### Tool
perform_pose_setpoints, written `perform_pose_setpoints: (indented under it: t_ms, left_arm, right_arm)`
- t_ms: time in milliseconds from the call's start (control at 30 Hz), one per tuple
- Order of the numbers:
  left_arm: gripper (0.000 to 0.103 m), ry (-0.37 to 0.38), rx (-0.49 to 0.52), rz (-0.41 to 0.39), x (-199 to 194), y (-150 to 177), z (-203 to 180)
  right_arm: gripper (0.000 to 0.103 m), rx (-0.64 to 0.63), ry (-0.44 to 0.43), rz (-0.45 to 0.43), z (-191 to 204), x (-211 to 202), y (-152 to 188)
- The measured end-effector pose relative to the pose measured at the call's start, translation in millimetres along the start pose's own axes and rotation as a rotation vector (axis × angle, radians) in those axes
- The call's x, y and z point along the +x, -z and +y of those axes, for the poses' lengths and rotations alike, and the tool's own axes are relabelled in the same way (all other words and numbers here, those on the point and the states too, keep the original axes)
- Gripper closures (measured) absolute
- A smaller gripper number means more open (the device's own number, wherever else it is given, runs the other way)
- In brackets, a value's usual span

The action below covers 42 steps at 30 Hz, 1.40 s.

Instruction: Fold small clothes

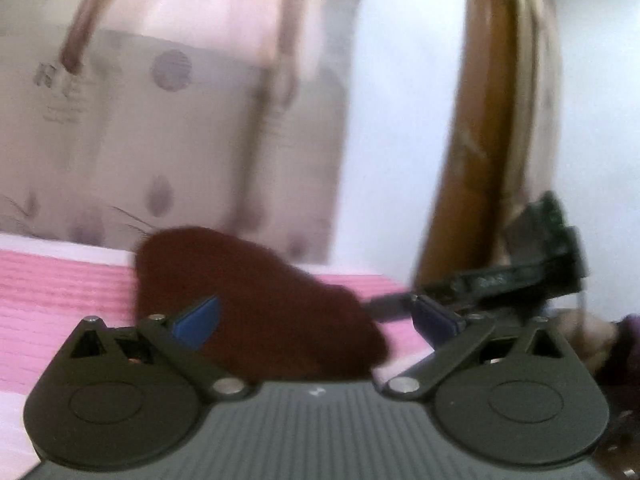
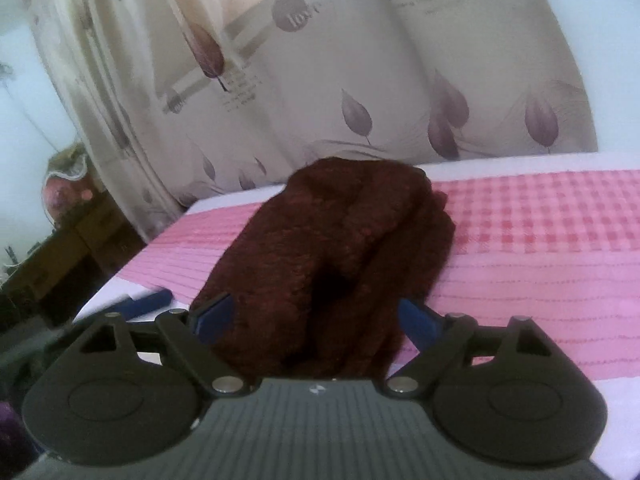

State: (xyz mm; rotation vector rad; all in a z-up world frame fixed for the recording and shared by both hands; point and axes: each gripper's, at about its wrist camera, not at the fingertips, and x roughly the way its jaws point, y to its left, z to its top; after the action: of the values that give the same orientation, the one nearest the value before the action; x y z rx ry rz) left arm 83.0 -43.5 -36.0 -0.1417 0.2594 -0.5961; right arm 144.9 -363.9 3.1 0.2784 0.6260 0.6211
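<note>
Right gripper [image 2: 316,322]: jaws wide apart, nothing clamped; blue fingertips [image 2: 214,316] flank near end of maroon knitted garment [image 2: 332,248], pads clear of fabric. Garment lies bunched ahead of gripper on pink checked cloth [image 2: 540,240]. Left gripper [image 1: 316,320]: jaws wide, empty; same garment ahead, between its fingers. Leaf-print curtain [image 2: 320,80] hangs beyond. View from left wrist blurred.

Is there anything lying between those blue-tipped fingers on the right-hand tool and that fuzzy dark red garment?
Nothing visible. In the right wrist view the maroon garment lies on the pink bedcover directly ahead of the right gripper, whose fingers stand apart on either side of its near end, with no object in front of it.
</note>
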Motion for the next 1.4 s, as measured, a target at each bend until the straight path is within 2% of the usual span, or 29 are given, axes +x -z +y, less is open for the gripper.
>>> perform_pose_setpoints:
  t_ms: [33, 100, 133, 167, 233, 300, 433, 533, 600, 700, 800, 900, 1000, 1033, 1067, 1133, 1400]
  left_arm:
    - [0.0, -0.011, -0.001, 0.012, 1.6, -1.1, 4.8]
    - [0.0, -0.044, 0.001, 0.035, 6.7, -2.1, 13.9]
    - [0.0, -0.067, 0.006, 0.045, 10.5, -1.7, 17.2]
    - [0.0, -0.077, 0.004, 0.05, 13.3, -1.5, 20.0]
    - [0.0, -0.092, -0.022, 0.051, 15.4, 0.3, 25.7]
    - [0.0, -0.096, -0.048, 0.044, 12.5, 3.8, 31.5]
    - [0.0, -0.105, -0.074, 0.085, 22.5, 9.8, 34.9]
    - [0.0, -0.101, -0.097, 0.095, 30.0, 8.2, 37.0]
    - [0.0, -0.111, -0.086, 0.1, 36.3, 9.1, 37.3]
    - [0.0, -0.141, -0.049, 0.15, 47.2, 15.2, 34.2]
    - [0.0, -0.156, -0.021, 0.149, 48.3, 19.5, 29.8]
    - [0.0, -0.173, -0.006, 0.192, 51.4, 14.3, 25.3]
    - [0.0, -0.196, 0.005, 0.205, 52.0, 8.3, 23.6]
    - [0.0, -0.202, 0.014, 0.212, 52.7, 6.0, 22.9]
    - [0.0, -0.21, 0.024, 0.215, 53.2, 4.5, 22.3]
    - [0.0, -0.223, 0.046, 0.224, 54.5, 2.2, 20.9]
    - [0.0, -0.248, 0.063, 0.26, 61.5, -0.2, 24.1]
  right_arm:
    - [0.023, 0.002, -0.017, 0.005, 1.2, 5.8, 0.9]
    - [0.052, -0.017, -0.034, 0.046, 2.0, 21.3, 1.9]
    - [0.077, -0.032, -0.018, 0.061, 5.0, 26.9, 3.6]
    - [0.084, -0.039, -0.004, 0.063, 6.3, 30.6, 5.5]
    - [0.09, -0.023, 0.006, 0.033, 4.8, 25.1, 9.0]
    - [0.091, -0.022, 0.041, -0.004, 2.1, 13.3, 13.6]
    - [0.092, 0.058, 0.063, 0.036, -18.5, 18.3, 40.7]
    - [0.092, 0.096, 0.05, 0.021, -20.9, 21.6, 48.9]
    - [0.091, 0.12, 0.02, 0.003, -22.7, 20.4, 48.0]
    - [0.084, 0.097, 0.026, -0.001, -18.5, 20.7, 48.8]
    - [0.083, 0.1, 0.037, 0.0, -15.7, 19.6, 48.7]
    - [0.079, 0.098, 0.041, -0.002, -19.2, 16.9, 48.8]
    - [0.067, 0.105, 0.042, -0.01, -19.0, 15.0, 47.2]
    - [0.059, 0.106, 0.047, -0.02, -17.3, 13.2, 45.3]
    - [0.041, 0.104, 0.059, -0.034, -15.7, 11.4, 43.9]
    - [0.018, 0.093, 0.073, -0.063, -13.1, 8.0, 40.2]
    - [0.005, 0.116, 0.079, -0.101, -11.7, 14.4, 22.4]
